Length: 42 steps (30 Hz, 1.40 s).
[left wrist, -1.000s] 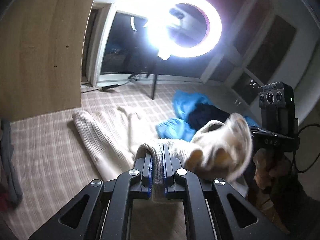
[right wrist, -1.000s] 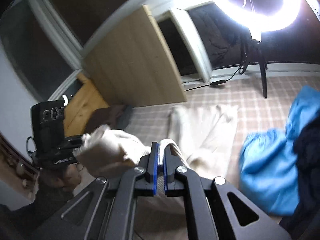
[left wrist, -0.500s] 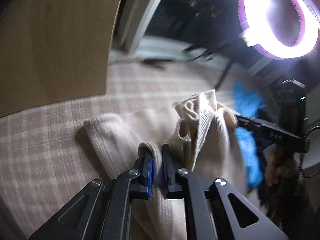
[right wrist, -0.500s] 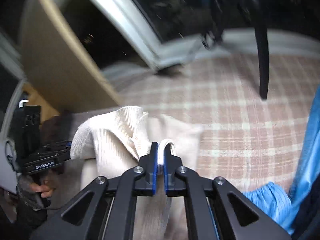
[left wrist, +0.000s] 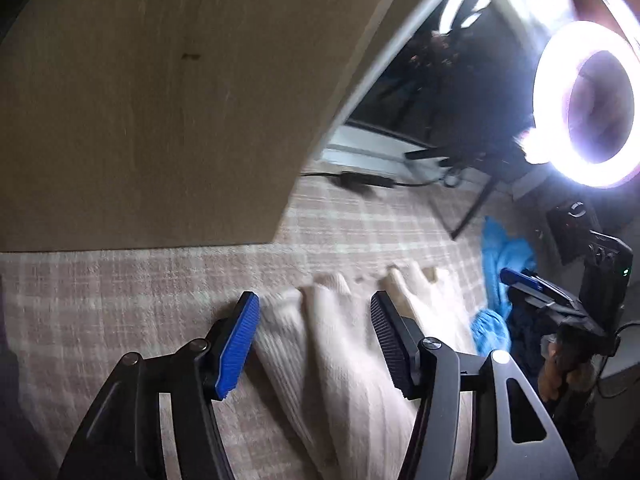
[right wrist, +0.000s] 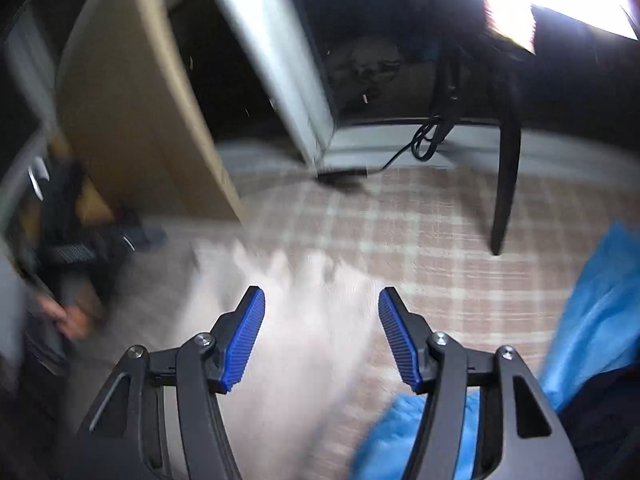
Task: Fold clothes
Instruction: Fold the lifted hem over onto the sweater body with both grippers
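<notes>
A cream ribbed knit garment [left wrist: 340, 344] lies folded on the pink checked bedcover [left wrist: 160, 280]. My left gripper [left wrist: 314, 312] hovers just above its left part, jaws opening, the cloth below them and no pad pressing on it. The right wrist view is blurred; there the same cream garment [right wrist: 304, 320] lies under my right gripper [right wrist: 320, 310], whose jaws are also opening with nothing pinched. The other gripper [left wrist: 560, 296], held in a hand, shows at the right edge of the left wrist view.
A blue garment [right wrist: 592, 312] and something dark lie right of the cream one. A wooden board [left wrist: 160, 80] stands at the left. A ring light [left wrist: 588, 100] on a black stand [right wrist: 506, 168] and a cable [left wrist: 360, 180] sit by the window.
Both grippers carried the cream garment's edge forward and down onto the rest of it, then let go. Their jaws have gone from pinched shut to spread apart.
</notes>
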Each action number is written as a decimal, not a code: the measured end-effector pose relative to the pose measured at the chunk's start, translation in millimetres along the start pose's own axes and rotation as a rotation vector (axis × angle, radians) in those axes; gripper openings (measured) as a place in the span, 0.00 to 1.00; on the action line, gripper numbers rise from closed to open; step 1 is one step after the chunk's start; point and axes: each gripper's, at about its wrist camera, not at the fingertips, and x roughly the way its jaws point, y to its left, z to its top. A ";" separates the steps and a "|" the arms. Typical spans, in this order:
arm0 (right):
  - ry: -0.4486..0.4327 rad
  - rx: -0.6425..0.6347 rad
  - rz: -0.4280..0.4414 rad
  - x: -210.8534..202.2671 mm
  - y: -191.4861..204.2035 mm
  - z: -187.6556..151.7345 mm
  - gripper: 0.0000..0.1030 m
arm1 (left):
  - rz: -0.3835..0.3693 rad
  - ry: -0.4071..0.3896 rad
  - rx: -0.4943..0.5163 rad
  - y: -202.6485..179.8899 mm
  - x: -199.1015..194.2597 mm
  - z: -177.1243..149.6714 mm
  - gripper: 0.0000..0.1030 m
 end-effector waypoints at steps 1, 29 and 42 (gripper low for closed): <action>0.018 -0.035 -0.032 3.6 5.7 -5.5 0.57 | 0.023 0.014 0.031 -6.0 5.4 -6.5 0.53; 0.084 -0.030 -0.054 47.1 -6.5 -11.3 0.39 | 0.062 -0.010 -0.010 7.7 20.4 -41.6 0.37; 0.139 0.050 -0.034 77.7 -33.9 -3.2 0.69 | 0.200 0.062 -0.014 5.5 63.1 -13.2 0.62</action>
